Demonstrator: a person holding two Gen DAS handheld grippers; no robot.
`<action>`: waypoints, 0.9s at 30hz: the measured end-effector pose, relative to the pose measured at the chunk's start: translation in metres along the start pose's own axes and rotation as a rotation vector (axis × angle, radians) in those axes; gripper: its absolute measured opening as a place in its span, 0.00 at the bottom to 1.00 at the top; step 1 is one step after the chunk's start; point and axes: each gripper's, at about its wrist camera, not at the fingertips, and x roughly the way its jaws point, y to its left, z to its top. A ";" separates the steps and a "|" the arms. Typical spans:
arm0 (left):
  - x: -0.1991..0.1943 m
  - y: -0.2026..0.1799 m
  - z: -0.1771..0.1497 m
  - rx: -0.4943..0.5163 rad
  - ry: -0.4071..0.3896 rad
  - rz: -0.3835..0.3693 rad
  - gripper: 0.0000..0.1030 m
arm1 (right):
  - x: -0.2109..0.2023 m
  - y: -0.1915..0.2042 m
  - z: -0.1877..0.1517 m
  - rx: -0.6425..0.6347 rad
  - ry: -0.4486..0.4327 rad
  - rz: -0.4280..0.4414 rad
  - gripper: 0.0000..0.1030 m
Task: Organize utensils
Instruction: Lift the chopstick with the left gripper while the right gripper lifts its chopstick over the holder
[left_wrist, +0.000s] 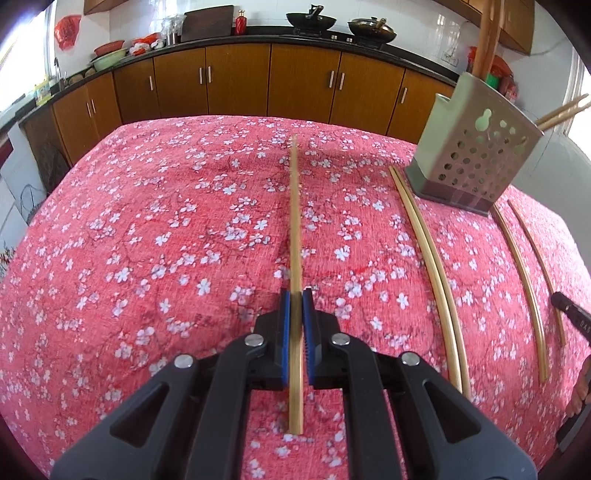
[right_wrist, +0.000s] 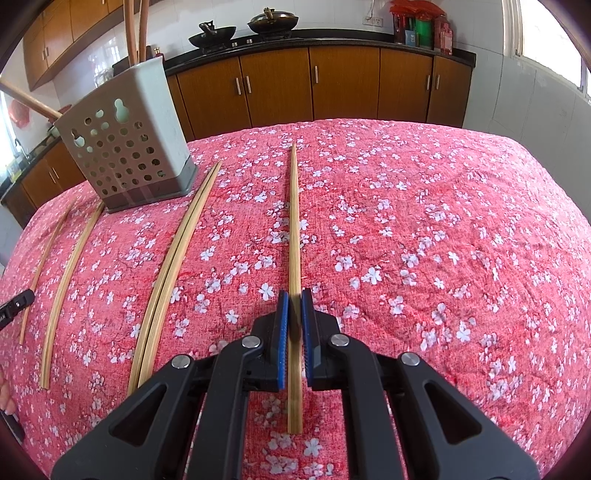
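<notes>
In the left wrist view my left gripper (left_wrist: 295, 295) is shut on a bamboo chopstick (left_wrist: 294, 206) that runs straight ahead between the blue pads (left_wrist: 284, 332). My right gripper (right_wrist: 294, 293) is likewise shut on a chopstick (right_wrist: 294, 221). Whether either stick is off the cloth I cannot tell. A grey perforated utensil holder (left_wrist: 476, 147) (right_wrist: 129, 147) stands at the back with wooden handles (left_wrist: 487, 37) (right_wrist: 135, 29) in it. A pair of chopsticks (left_wrist: 432, 266) (right_wrist: 177, 266) and two single chopsticks (left_wrist: 524, 273) (right_wrist: 70, 280) lie in front of it.
The table wears a red cloth with white blossoms (left_wrist: 166, 221) (right_wrist: 443, 221). Another black gripper part (left_wrist: 572, 317) (right_wrist: 14, 304) pokes in at each view's edge, with fingers of a hand (left_wrist: 581, 387) below it. Brown cabinets (left_wrist: 240, 81) and a counter with woks (right_wrist: 273, 20) stand behind.
</notes>
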 end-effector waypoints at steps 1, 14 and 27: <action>-0.001 -0.002 0.000 0.016 0.001 0.015 0.08 | -0.002 0.000 0.000 -0.002 -0.005 -0.007 0.08; -0.093 -0.006 0.044 0.017 -0.247 -0.061 0.08 | -0.095 0.008 0.045 -0.021 -0.312 0.008 0.08; -0.158 -0.024 0.080 0.055 -0.367 -0.156 0.08 | -0.167 0.028 0.089 -0.022 -0.481 0.174 0.08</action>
